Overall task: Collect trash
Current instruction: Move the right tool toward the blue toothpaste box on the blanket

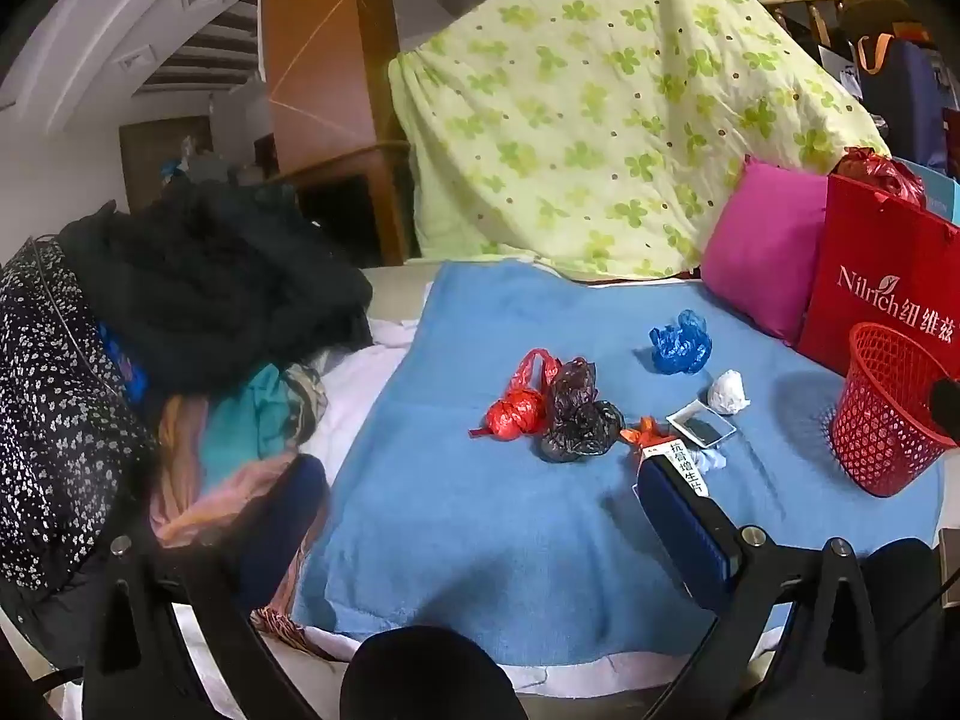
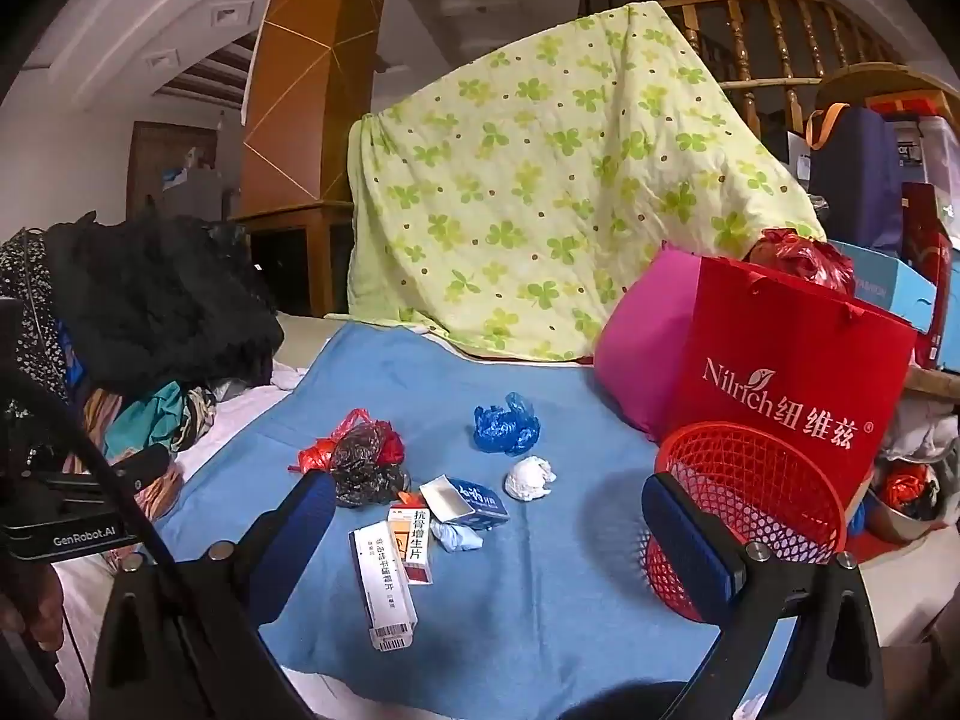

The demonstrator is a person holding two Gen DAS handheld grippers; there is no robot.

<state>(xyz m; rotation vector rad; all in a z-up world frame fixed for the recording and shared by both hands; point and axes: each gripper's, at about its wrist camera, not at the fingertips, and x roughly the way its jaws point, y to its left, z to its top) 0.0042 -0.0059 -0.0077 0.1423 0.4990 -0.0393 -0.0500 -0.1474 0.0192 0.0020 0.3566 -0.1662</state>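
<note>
Trash lies on a blue towel spread over a bed. In the left wrist view there is a knotted red bag, a black bag, a blue bag, a white paper wad, an open small box and a medicine box. A red mesh basket stands at the right. My left gripper is open and empty above the towel. My right gripper is open too, above a long white box and an orange-and-white box.
A pile of dark and coloured clothes fills the left. A green clover quilt hangs behind. A pink pillow and a red paper bag stand by the basket. A light blue wad lies among the boxes.
</note>
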